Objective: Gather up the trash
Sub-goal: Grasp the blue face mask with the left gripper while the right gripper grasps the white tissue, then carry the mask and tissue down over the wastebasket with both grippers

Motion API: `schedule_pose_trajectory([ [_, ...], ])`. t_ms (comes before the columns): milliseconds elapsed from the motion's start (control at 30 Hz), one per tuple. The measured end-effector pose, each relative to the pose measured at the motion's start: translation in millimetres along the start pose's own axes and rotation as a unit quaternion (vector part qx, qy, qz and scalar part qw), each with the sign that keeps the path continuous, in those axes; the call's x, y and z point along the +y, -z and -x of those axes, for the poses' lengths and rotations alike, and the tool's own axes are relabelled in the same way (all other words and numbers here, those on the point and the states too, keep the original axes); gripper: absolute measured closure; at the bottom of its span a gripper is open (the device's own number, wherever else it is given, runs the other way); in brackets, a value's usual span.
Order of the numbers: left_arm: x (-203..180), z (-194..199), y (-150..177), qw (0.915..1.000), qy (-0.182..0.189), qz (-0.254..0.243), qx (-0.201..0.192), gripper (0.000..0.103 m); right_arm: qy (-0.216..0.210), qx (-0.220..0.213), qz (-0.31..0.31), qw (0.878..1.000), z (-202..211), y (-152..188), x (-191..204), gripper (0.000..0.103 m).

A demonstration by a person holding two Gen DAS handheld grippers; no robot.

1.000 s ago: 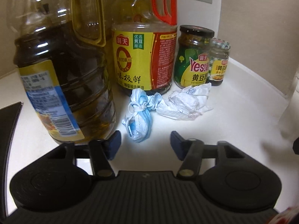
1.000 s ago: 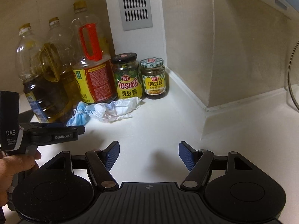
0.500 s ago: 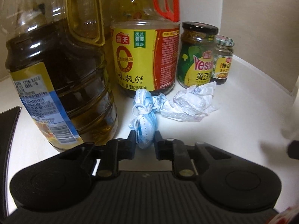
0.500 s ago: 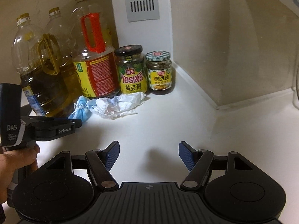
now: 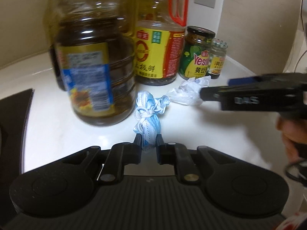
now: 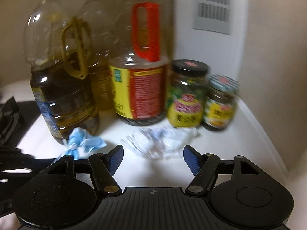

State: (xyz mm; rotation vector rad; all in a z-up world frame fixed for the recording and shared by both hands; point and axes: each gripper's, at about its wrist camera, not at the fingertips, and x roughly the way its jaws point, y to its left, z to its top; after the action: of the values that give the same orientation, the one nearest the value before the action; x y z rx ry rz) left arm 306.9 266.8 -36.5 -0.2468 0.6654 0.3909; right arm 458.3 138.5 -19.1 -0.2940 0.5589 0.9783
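Note:
A crumpled blue face mask (image 5: pixel 147 113) hangs from my left gripper (image 5: pixel 148 140), which is shut on its lower end and holds it just off the white counter (image 5: pixel 191 134). The mask also shows in the right wrist view (image 6: pixel 84 143). A crumpled white wrapper (image 6: pixel 159 143) lies on the counter in front of the jars; it also shows in the left wrist view (image 5: pixel 189 93). My right gripper (image 6: pixel 152 158) is open, its blue pads just short of the wrapper on either side. It reaches in from the right in the left wrist view (image 5: pixel 230 88).
Large oil bottles (image 6: pixel 61 88), a red-handled soy sauce jug (image 6: pixel 140 88) and two sauce jars (image 6: pixel 187 95) stand against the wall behind the trash. A black stove edge (image 5: pixel 15 111) lies at the left. A wall vent (image 6: pixel 213 5) is above.
My left gripper has pulled back and up with the mask in it. My right gripper has moved forward and left, close to the white wrapper.

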Motion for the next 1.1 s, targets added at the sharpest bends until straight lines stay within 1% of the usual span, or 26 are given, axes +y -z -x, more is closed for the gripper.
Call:
schedule_pose_trajectory([
  [67,4.4,3.3,1.1,1.0000,-0.002,0.003,0.003,0.090,-0.001,0.002,0.032,0.999,-13.3,-4.1,8.9,0.033],
  [167,10.4,7.7,2.6,1.0000,-0.005,0.006,0.007,0.090,0.002,0.008,0.101,0.995,-31.3,-5.7,22.6,0.034],
  [233,13.9,10.5,3.0,0.9999,-0.006,0.008,0.007,0.090,0.010,0.017,0.148,0.989,-41.9,-3.8,30.1,0.039],
  [300,15.9,12.4,3.6,0.9999,-0.007,0.011,0.006,0.090,0.014,0.025,0.184,0.983,-50.4,-1.1,35.0,0.054],
  [333,16.2,13.0,3.6,0.9999,-0.007,0.013,0.006,0.090,0.016,0.027,0.197,0.980,-53.4,0.2,36.5,0.058],
  [367,16.2,13.9,4.1,0.9998,-0.007,0.015,0.005,0.090,0.020,0.028,0.208,0.978,-56.2,1.6,37.5,0.067],
  [400,15.6,14.4,4.4,0.9999,-0.007,0.015,0.005,0.090,0.024,0.029,0.216,0.976,-58.9,2.3,38.5,0.078],
  [433,15.3,15.5,5.3,0.9998,-0.007,0.015,0.004,0.090,0.029,0.027,0.225,0.974,-58.9,3.5,39.0,0.083],
  [467,14.6,16.2,5.9,0.9998,-0.007,0.016,0.005,0.090,0.031,0.025,0.228,0.973,-57.1,4.8,38.9,0.085],
  [567,10.6,18.6,7.8,0.9999,-0.004,0.016,0.007,0.090,0.034,0.016,0.215,0.976,-44.7,9.5,35.1,0.088],
  [667,3.9,24.3,9.3,0.9999,0.002,0.012,0.006,0.090,0.038,-0.001,0.192,0.981,-19.8,15.3,28.6,0.089],
  [867,-20.8,44.4,10.4,0.9997,0.024,0.001,0.002,0.090,0.031,-0.014,0.113,0.993,45.1,35.0,10.7,0.089],
  [1000,-44.4,65.0,11.9,0.9991,0.042,-0.010,-0.001,0.090,0.035,-0.017,0.068,0.997,91.2,55.3,-4.6,0.089],
  [1100,-65.7,83.7,16.4,0.9985,0.051,-0.020,-0.003,0.090,0.038,-0.021,0.046,0.998,128.5,73.1,-14.1,0.089],
])
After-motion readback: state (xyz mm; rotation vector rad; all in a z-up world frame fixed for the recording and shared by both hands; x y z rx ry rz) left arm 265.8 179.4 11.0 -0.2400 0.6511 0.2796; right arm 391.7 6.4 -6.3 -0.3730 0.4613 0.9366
